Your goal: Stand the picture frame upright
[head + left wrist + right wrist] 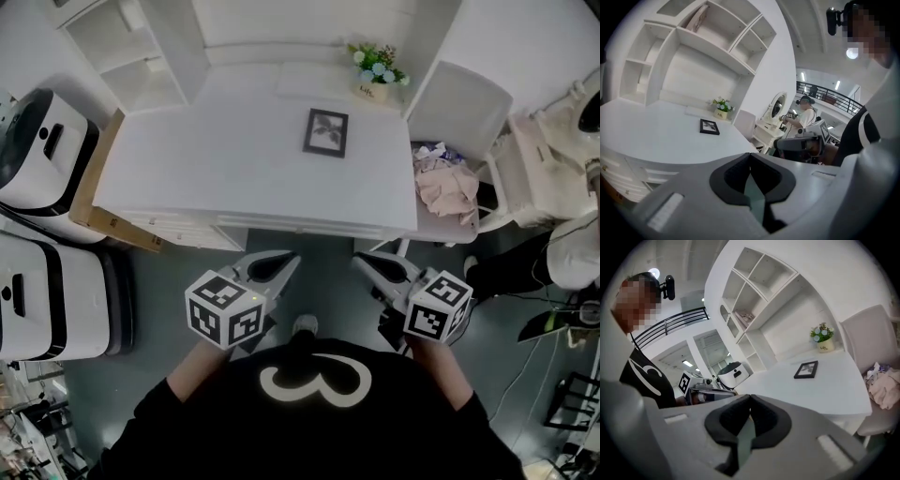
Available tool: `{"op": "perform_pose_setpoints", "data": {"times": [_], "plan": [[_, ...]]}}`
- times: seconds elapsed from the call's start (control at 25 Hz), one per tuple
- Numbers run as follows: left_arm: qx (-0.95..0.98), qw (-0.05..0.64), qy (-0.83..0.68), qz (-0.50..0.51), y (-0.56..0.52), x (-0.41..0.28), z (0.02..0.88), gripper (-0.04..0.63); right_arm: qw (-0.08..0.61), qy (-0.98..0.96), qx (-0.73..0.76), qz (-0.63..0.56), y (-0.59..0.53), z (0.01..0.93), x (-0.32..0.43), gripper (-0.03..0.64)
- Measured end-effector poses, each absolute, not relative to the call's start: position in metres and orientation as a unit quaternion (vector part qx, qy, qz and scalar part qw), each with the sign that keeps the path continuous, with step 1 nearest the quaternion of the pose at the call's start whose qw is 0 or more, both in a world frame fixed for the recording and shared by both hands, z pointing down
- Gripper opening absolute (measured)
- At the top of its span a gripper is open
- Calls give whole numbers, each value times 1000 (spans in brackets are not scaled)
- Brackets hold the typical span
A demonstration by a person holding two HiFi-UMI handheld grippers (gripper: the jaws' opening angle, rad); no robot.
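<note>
The frame (326,132) lies flat toward the back of the surface (187,169), well apart from the left tongs (289,260) and right tongs (362,262), both pressed together and empty; it looks light, stiff, likely glass-fronted, and best pinched by its rim.

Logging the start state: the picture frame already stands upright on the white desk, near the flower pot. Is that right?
No. The picture frame lies flat, face up, on the white desk, near the flower pot; it does not stand yet. The head view shows this.
</note>
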State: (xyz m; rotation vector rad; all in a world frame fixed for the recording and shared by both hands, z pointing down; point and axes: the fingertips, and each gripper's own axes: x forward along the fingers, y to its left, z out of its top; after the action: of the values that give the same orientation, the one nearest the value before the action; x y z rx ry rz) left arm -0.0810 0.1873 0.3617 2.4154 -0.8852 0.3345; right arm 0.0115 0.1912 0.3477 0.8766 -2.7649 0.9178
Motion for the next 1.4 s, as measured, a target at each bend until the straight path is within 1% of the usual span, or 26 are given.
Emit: {"op": "perform_pose_setpoints", "data": {"times": [0.24, 0.56, 0.92, 1.4], "plan": [[904, 263, -307, 139, 156, -76, 363, 11, 57, -903, 297, 304, 161, 354, 9, 2], [895, 284, -312, 143, 119, -67, 375, 11, 52, -897, 306, 314, 116, 362, 28, 2], [883, 286, -337, 157, 32, -72, 380, 12, 62, -898, 293, 323, 25, 376, 29, 2], [880, 287, -339, 169, -77, -77, 403, 14, 91, -883, 334, 316, -85, 402, 44, 3]]}}
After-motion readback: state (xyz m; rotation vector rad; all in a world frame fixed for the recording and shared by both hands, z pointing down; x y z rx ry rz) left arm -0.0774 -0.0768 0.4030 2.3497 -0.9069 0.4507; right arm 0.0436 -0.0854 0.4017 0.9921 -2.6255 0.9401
